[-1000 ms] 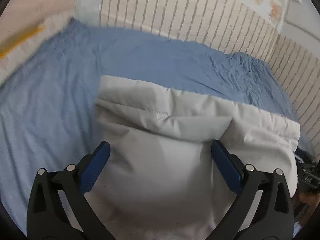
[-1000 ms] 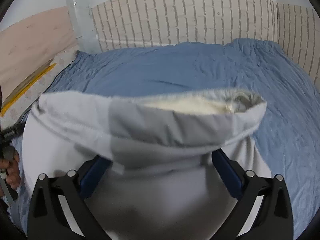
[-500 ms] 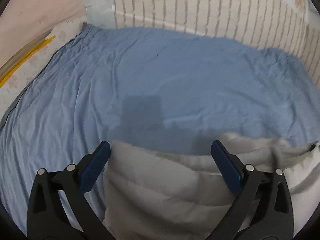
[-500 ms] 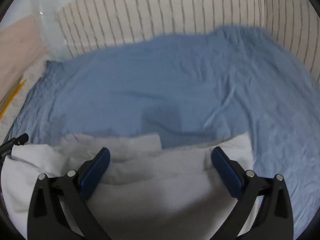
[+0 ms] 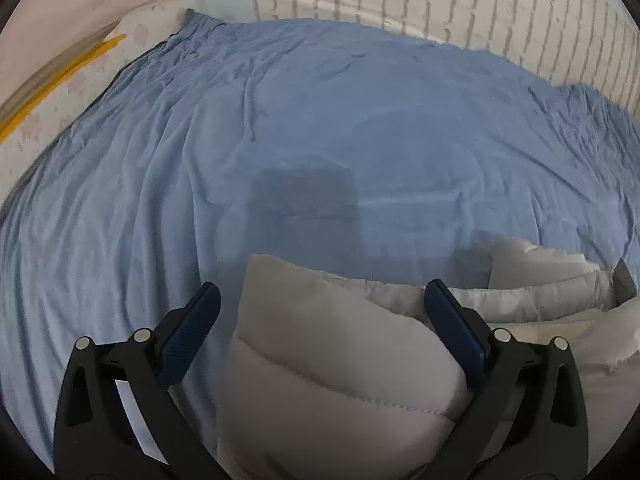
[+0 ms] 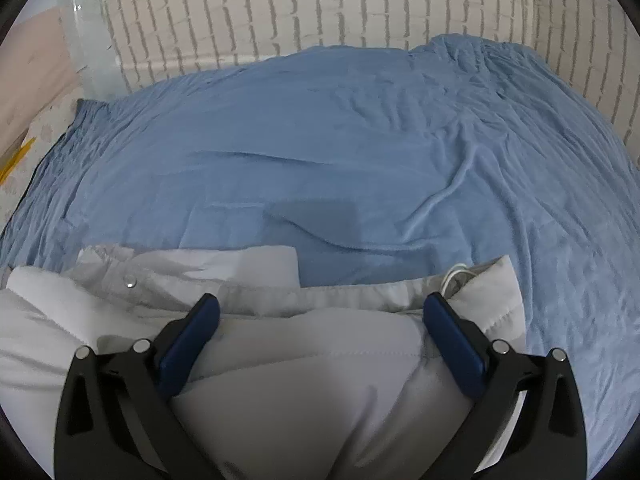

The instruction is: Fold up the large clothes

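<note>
Looking along both tools, we see the grey padded jacket [image 5: 344, 360] lying bunched at the near edge of the blue sheet [image 5: 320, 120]. Left gripper [image 5: 320, 300] and right gripper [image 6: 320, 312] gape wide over it, gripping nothing.

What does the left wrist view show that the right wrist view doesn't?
Left wrist only: a dark grey corner of lining at the right end of the puffy light grey quilted jacket.

Right wrist only: a small silver snap button on a jacket flap, and a pale cord loop by the right jaw.

Both: the jacket lying on the wrinkled blue bedsheet, the brick-pattern wall behind, and open jaws straddling the padding.
</note>
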### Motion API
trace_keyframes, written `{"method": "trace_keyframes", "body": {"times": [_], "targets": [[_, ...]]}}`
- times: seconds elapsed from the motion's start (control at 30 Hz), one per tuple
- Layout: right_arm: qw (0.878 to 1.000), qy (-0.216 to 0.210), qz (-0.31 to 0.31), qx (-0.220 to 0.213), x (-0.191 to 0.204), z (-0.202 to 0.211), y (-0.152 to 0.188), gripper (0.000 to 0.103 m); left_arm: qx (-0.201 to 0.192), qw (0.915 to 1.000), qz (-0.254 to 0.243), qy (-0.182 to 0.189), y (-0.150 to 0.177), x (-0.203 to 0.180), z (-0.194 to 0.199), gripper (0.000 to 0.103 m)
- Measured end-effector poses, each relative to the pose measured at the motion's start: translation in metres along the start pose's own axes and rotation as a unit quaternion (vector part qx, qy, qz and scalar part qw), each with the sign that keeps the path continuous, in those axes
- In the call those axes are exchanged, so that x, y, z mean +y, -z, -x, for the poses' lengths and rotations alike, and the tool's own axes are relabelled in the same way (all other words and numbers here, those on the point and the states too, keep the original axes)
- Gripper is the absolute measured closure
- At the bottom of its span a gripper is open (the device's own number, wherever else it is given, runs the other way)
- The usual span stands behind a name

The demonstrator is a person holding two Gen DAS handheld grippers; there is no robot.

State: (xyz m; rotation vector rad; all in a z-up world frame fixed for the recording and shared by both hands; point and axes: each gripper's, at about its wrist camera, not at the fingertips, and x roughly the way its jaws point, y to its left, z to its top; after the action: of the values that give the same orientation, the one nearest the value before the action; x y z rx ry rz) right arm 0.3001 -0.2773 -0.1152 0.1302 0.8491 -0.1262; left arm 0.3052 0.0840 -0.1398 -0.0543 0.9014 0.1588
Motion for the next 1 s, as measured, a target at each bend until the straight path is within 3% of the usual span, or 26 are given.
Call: {"method": "trace_keyframes", "body": {"times": [0.27,0.37,0.5,0.53,0.6,0.63,0.73,0.87,0.97,1.0], "targets": [[1.000,-0.014,-0.016,0.005,-0.005,-0.012,0.002,0.001,0.019,0.9995,0.015,0.019,-0.001,0.000,-0.019,0.003],[1.000,-0.008,-0.009,0.003,-0.002,-0.007,0.007,0.002,0.012,0.9999,0.004,0.009,0.001,-0.002,-0.012,0.003],[1.000,-0.007,0.004,0.019,-0.007,0.015,0.017,0.002,0.015,0.9992,-0.001,0.037,0.007,0.006,0.008,0.003],[1.000,0.002,0.011,0.016,-0.009,0.036,0.017,0.002,0.010,0.9997,-0.007,0.023,0.006,0.007,0.021,0.004],[1.000,-0.010,0.014,-0.022,-0.017,0.086,0.015,0.002,-0.042,0.9990,-0.013,0.009,0.003,0.009,0.071,0.006],[0.999,-0.022,0.014,-0.040,-0.020,0.108,0.014,0.002,-0.081,0.9964,-0.013,0.021,0.003,0.012,0.106,0.005],[0.993,-0.070,0.011,-0.098,-0.028,0.203,0.026,0.002,-0.147,0.9853,-0.038,0.078,0.020,0.007,0.193,0.003],[0.987,-0.099,0.024,-0.122,-0.023,0.256,0.066,0.002,-0.145,0.9796,-0.096,0.102,0.069,-0.016,0.245,0.003],[0.991,-0.064,0.018,-0.115,-0.022,0.245,0.115,0.002,-0.136,0.9814,-0.059,0.122,0.122,-0.010,0.243,0.003],[0.994,-0.046,0.009,-0.099,-0.024,0.234,0.124,0.002,-0.124,0.9856,-0.044,0.106,0.129,-0.012,0.232,0.003]]}}
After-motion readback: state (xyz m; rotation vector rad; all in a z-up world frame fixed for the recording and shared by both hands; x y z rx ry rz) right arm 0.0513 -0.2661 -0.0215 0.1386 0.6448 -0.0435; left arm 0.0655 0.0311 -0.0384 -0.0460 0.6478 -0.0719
